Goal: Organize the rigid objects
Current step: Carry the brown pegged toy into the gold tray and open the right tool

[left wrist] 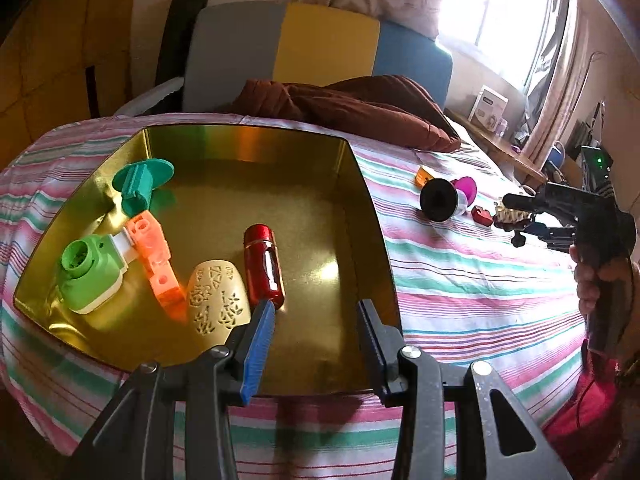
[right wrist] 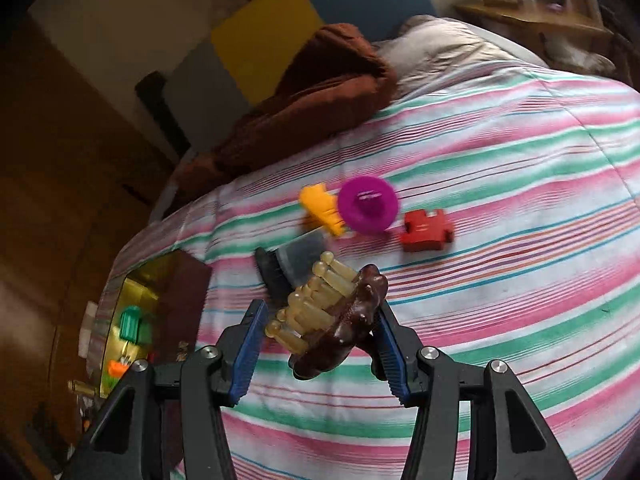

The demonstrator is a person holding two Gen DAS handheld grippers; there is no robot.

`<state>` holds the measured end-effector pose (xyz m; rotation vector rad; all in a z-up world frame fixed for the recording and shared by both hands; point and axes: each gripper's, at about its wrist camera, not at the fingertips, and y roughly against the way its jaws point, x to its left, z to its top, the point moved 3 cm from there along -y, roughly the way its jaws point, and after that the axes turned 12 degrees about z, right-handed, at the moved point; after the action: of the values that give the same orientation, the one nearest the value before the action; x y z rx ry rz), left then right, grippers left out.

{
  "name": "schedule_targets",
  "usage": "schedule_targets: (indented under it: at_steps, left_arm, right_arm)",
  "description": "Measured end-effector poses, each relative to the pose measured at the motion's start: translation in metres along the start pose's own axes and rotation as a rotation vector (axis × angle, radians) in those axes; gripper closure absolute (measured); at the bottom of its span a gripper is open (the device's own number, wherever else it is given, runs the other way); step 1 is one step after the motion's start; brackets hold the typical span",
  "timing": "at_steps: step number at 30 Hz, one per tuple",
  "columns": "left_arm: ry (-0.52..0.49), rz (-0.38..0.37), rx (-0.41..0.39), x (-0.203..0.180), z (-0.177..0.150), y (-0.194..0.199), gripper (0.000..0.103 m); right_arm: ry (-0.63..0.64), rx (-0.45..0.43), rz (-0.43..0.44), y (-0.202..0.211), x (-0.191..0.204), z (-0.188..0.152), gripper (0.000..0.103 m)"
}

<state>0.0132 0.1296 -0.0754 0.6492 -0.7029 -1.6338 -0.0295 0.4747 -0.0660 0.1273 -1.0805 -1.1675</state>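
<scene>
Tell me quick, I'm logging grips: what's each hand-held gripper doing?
Left hand-held gripper: open, empty, over the gold tin.
Right hand-held gripper: shut on the brown brush.

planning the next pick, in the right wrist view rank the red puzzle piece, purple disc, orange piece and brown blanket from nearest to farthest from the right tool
1. Red puzzle piece: on the striped sheet, above and right of the right tool.
2. Purple disc and orange piece: side by side just beyond; too close to call.
3. Brown blanket: bunched at the far end of the bed.
</scene>
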Motion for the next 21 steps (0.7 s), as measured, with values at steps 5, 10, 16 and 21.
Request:
schedule_targets:
  at_steps: [5,10,16,21]
  left_arm:
    - [0.004,-0.012,-0.01,0.007,-0.004,0.005,0.061]
    - [-0.037,-0.014,-0.06,0.005,-0.009,0.016,0.061]
    - [-0.059,-0.023,-0.088,0.007,-0.014,0.024,0.061]
    - [-0.058,-0.027,-0.09,0.013,-0.019,0.027,0.061]
  right_arm:
    - [0.059,0.064,0.049,-0.014,0.029,-0.014,0.049]
    - [0.096,0.086,0.142,-0.024,0.079,-0.027,0.049]
    - [0.201,0.132,0.201,-0.054,0.147,-0.041,0.049]
    - [0.262,0.175,0.214,-0.081,0.188,-0.053,0.049]
